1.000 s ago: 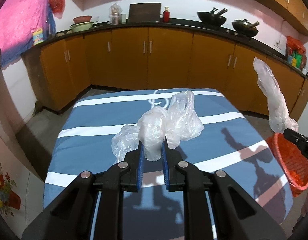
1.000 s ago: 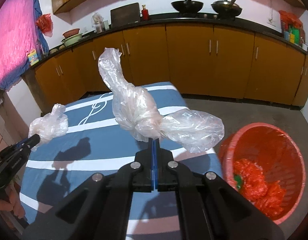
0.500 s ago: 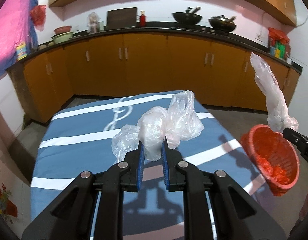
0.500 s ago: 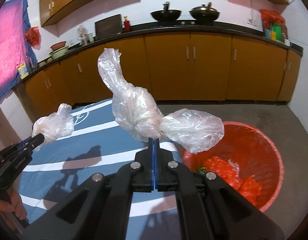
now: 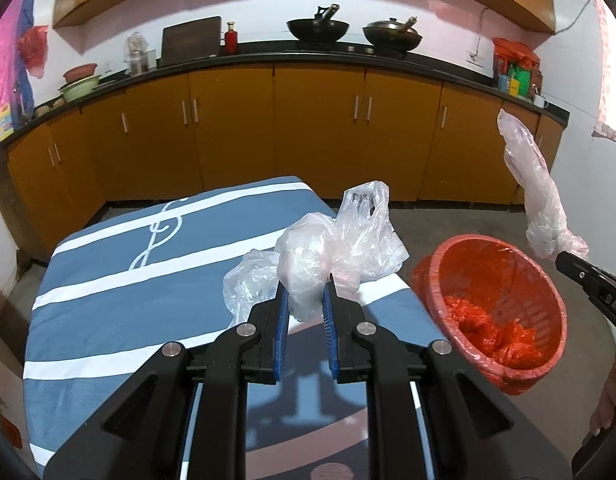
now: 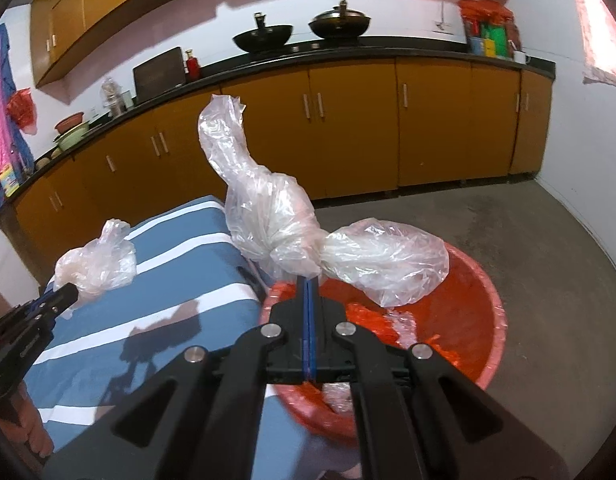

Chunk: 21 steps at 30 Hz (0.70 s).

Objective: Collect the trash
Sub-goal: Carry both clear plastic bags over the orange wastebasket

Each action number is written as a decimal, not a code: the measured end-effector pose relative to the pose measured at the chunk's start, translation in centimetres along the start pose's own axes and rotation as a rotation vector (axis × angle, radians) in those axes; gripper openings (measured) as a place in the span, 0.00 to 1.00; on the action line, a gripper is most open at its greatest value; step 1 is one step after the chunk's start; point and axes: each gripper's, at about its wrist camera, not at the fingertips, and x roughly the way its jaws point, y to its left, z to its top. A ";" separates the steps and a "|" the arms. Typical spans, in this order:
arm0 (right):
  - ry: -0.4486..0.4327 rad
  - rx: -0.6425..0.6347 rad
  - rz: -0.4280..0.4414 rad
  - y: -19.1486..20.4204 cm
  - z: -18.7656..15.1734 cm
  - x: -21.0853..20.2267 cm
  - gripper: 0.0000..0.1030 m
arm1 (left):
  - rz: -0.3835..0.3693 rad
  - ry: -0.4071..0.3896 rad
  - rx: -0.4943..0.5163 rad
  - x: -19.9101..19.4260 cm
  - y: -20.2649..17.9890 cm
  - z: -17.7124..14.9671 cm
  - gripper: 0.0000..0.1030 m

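Note:
My left gripper (image 5: 306,300) is shut on a crumpled clear plastic bag (image 5: 319,256) and holds it above the right end of the blue striped table (image 5: 148,292). It also shows at the left of the right wrist view (image 6: 72,290) with its bag (image 6: 98,262). My right gripper (image 6: 309,280) is shut on a knotted clear plastic bag (image 6: 292,236) and holds it over the red basket (image 6: 491,304). In the left wrist view that gripper (image 5: 563,258) and bag (image 5: 539,204) hang above the basket (image 5: 503,256), which holds red plastic scraps.
The basket stands on the grey floor (image 6: 547,240) just off the table's right end. Orange cabinets (image 5: 308,132) under a black counter with pans line the far wall. A white wall (image 6: 587,140) closes the right side.
Both grippers have swung right with their bags. The right gripper has gone from over the table edge to over the red basket, which now looms larger in both views.

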 end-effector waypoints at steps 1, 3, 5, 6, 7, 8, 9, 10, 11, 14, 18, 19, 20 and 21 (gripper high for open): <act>0.000 0.002 -0.005 -0.2 0.0 0.0 0.02 | -0.003 0.002 0.003 0.1 -0.3 0.0 0.16; 0.000 0.008 -0.019 -1.0 -0.3 0.0 0.02 | -0.012 0.008 0.010 0.4 -1.0 0.0 0.16; -0.001 0.017 -0.030 -1.8 -0.4 -0.2 0.02 | -0.027 0.012 0.022 0.7 -2.2 0.0 0.16; -0.001 0.023 -0.038 -2.3 -0.5 -0.2 0.02 | -0.034 0.012 0.025 0.7 -2.9 0.0 0.16; -0.001 0.027 -0.044 -2.6 -0.5 -0.3 0.02 | -0.044 0.013 0.030 0.8 -3.4 0.0 0.16; -0.001 0.035 -0.054 -3.1 -0.6 -0.3 0.02 | -0.051 0.014 0.033 0.9 -3.8 0.0 0.16; 0.000 0.041 -0.060 -3.5 -0.6 -0.3 0.02 | -0.061 0.014 0.040 1.0 -4.4 -0.1 0.16; 0.001 0.046 -0.066 -3.8 -0.7 -0.4 0.02 | -0.069 0.015 0.044 1.1 -4.9 -0.1 0.16; 0.002 0.052 -0.073 -4.3 -0.7 -0.4 0.02 | -0.076 0.016 0.049 1.2 -5.4 -0.1 0.16; 0.004 0.066 -0.091 -5.4 -0.8 -0.4 0.02 | -0.101 0.021 0.064 1.6 -7.1 -0.2 0.16; 0.011 0.087 -0.107 -6.5 -1.0 -0.2 0.02 | -0.124 0.028 0.090 2.3 -8.8 -0.4 0.16; 0.014 0.092 -0.110 -6.8 -1.1 0.0 0.02 | -0.129 0.030 0.096 2.4 -9.2 -0.4 0.16; 0.017 0.095 -0.112 -6.9 -1.2 0.1 0.02 | -0.132 0.030 0.101 2.6 -9.5 -0.4 0.16; 0.021 0.099 -0.114 -7.1 -1.3 0.3 0.02 | -0.138 0.032 0.108 2.8 -9.8 -0.4 0.16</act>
